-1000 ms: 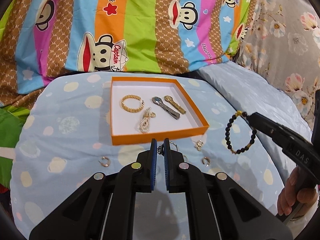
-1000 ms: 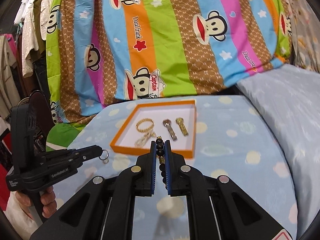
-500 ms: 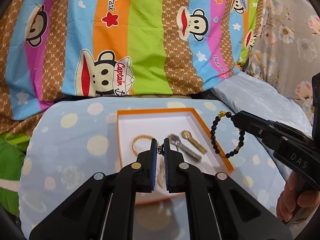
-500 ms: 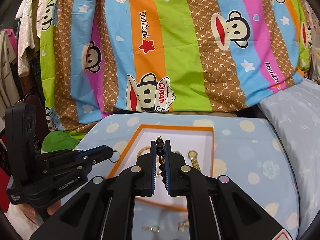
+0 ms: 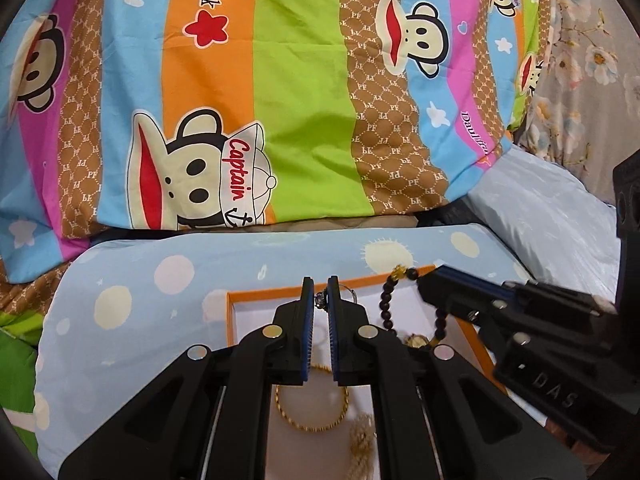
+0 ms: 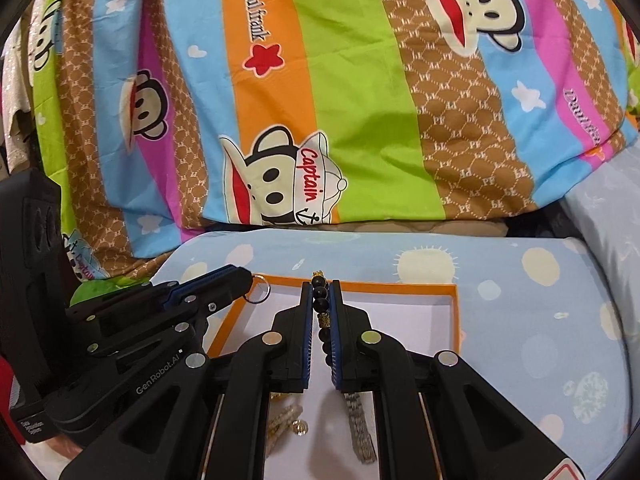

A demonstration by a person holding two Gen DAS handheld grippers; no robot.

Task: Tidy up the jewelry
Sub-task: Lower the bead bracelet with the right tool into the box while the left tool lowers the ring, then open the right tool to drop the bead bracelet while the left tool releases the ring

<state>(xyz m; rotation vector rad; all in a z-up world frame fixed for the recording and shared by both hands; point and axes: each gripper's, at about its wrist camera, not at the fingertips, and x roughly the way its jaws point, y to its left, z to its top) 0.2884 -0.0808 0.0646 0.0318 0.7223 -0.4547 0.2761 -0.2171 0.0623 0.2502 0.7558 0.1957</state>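
Both grippers have swept forward since a second ago, off the spotted blue pillow (image 5: pixel 132 280) and out over the orange-rimmed tray (image 5: pixel 236 320), which has slid from mid-picture down to 6 o'clock in both views. The small earrings seen earlier on the pillow have dropped out of sight behind the tools.

The left gripper (image 5: pixel 320 300) is clamped tight on a silver ring with a stone (image 5: pixel 322 299); its loop pokes out at 1 o'clock of the tips. The right gripper (image 6: pixel 320 300) is pinched on the black bead bracelet (image 6: pixel 320 294), gold bead at the top. From the left camera that bracelet (image 5: pixel 386 304) dangles as a loop at 3 o'clock of the left tips, over the tray's far right corner.

Writing now: "Captain" in red on the monkey's cap on the striped bedsheet (image 5: pixel 300 100), "Daul frank" on the orange stripe, tiny "PF" marks across the brown bands. The right tool's body reads "DAS", the left tool's arm "GenRobot.AI".

Inside the white-floored tray: a gold chain bangle (image 5: pixel 312 412) at 6 o'clock under the left jaws, a pale gold beaded piece (image 5: pixel 362 444) just right of it, and a gold watch face (image 5: pixel 416 341) by the hanging beads. The right camera picks out a metal watch strap (image 6: pixel 360 428) at 5 o'clock and a gold charm (image 6: pixel 300 427) at 7 o'clock.
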